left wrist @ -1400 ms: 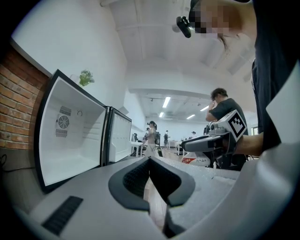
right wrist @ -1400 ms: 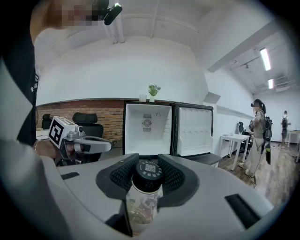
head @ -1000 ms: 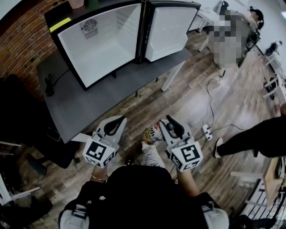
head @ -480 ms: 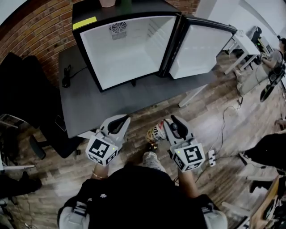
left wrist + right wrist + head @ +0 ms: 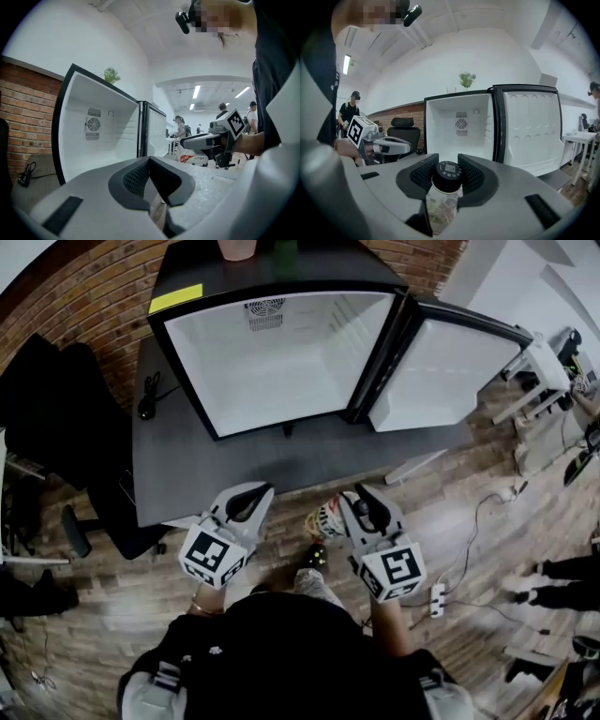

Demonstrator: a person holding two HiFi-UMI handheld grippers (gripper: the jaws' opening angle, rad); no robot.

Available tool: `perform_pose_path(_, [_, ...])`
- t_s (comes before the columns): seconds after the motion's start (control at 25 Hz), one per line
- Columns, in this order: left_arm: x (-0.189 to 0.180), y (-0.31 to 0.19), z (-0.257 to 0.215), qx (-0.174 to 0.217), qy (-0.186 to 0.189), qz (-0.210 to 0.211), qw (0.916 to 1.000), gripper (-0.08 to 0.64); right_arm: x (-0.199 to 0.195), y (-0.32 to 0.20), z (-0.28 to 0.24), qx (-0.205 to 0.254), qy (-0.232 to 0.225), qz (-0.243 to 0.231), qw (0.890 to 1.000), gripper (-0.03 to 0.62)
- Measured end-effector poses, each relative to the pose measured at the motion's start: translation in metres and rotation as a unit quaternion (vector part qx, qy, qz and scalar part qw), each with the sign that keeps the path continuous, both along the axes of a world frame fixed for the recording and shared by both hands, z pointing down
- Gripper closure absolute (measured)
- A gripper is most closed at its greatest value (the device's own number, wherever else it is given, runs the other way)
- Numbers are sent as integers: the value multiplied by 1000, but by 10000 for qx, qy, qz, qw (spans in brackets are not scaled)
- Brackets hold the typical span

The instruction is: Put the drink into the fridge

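Observation:
A small black fridge (image 5: 281,362) stands open on a dark table (image 5: 234,474), its white inside bare and its door (image 5: 441,371) swung out to the right. My right gripper (image 5: 342,507) is shut on the drink (image 5: 326,518), a clear bottle with a black cap (image 5: 447,169), held just short of the table's near edge. In the right gripper view the pads (image 5: 472,174) press on both sides of the bottle's neck, with the fridge (image 5: 459,136) straight ahead. My left gripper (image 5: 242,498) hangs beside it, pads (image 5: 136,176) together, nothing between them.
A black office chair (image 5: 56,409) stands left of the table. A black cable (image 5: 145,399) lies on the table's left part. Pots (image 5: 236,247) sit on the fridge top. A power strip (image 5: 436,596) lies on the wooden floor, and people's legs (image 5: 562,568) show at the right.
The fridge has swung from the upper left toward the middle of the head view and looks nearer. Both grippers keep their stance, the drink still in the right one.

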State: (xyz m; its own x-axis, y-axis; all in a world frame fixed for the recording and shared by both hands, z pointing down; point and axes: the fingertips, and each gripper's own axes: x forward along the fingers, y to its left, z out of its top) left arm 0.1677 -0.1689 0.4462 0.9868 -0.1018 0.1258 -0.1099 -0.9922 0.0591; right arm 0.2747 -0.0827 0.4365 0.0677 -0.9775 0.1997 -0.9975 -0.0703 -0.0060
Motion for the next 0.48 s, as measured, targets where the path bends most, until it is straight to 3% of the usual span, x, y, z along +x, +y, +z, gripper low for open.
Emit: perform_pose_path(0.48, [17, -26, -11, 120, -45, -841, 9964, 557, 34, -62, -14, 87, 380, -1069, 9935, 467])
